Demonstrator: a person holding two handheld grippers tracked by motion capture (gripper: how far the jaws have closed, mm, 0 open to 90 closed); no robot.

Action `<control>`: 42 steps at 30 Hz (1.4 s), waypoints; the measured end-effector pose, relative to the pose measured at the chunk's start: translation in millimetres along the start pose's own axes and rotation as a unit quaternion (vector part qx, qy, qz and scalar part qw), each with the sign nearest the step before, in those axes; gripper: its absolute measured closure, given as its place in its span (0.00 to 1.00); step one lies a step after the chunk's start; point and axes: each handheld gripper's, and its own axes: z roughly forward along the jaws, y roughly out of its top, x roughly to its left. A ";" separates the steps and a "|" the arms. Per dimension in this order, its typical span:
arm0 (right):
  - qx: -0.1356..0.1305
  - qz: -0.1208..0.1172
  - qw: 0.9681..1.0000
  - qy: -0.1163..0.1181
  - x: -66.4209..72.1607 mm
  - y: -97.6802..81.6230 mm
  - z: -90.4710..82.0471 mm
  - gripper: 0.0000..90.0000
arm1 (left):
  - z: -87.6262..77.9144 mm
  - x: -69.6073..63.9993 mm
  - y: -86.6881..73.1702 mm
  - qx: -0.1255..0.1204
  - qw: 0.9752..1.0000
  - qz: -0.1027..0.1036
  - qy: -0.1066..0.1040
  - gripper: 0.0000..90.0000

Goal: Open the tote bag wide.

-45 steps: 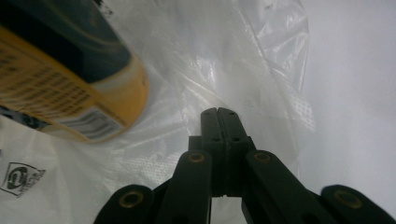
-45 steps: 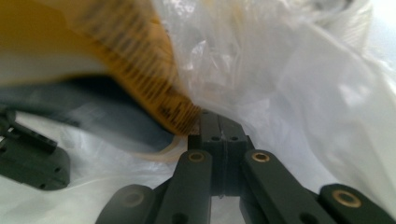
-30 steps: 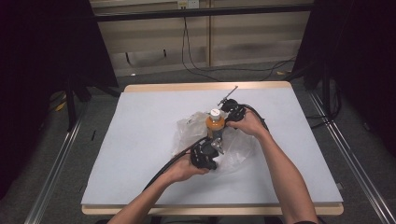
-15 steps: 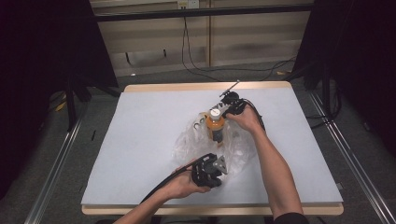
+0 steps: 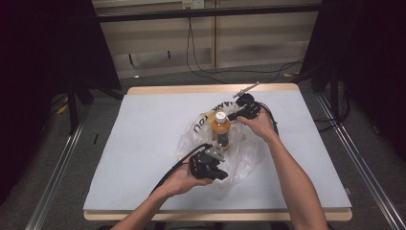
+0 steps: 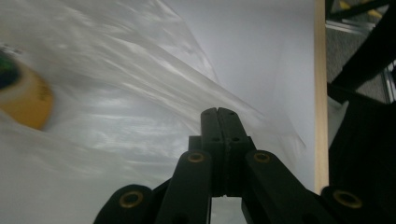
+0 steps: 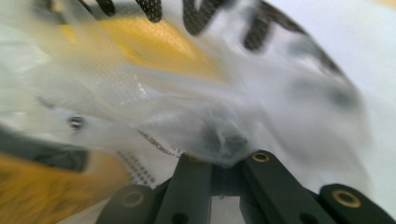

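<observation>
White sheeting covers the wooden-edged table (image 5: 143,143), and near its middle a clear, crinkled plastic bag with black lettering (image 5: 249,153) lies around an upright orange drink bottle with a white cap (image 5: 220,128). The left gripper (image 5: 218,165) has its jaws pressed together on the film at the bag's near edge; the right gripper (image 5: 235,115) pinches the far rim likewise. Thin, limp and slippery, the bag probably handles best by its rim. The bottle's long axis stands vertical, cap up.

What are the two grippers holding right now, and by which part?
Both hold the clear plastic bag around the orange bottle: the left gripper pinches its near edge, the right gripper its far edge.
</observation>
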 end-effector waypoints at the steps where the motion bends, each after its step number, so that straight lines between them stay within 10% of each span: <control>1: -0.006 -0.005 1.000 -0.001 1.2 -0.8 -6.3 1.00 | -3.1 3.4 0.1 -0.005 1.000 -0.002 0.003 1.00; 9: -0.077 -0.009 0.996 0.040 11.6 -10.3 -52.5 1.00 | -26.3 17.2 5.7 -0.026 0.999 -0.011 0.026 1.00; 20: -0.051 -0.060 0.994 0.069 58.2 -39.2 -78.4 1.00 | -43.2 36.8 13.5 -0.040 0.997 -0.029 0.056 1.00; 32: 0.019 -0.090 0.991 0.097 84.8 -55.0 -29.2 1.00 | -6.8 60.1 -0.3 0.016 0.996 -0.056 0.067 1.00; 42: 0.048 -0.044 0.997 0.052 52.3 -79.8 -13.1 1.00 | -3.0 82.2 -37.5 0.049 0.992 -0.086 0.081 1.00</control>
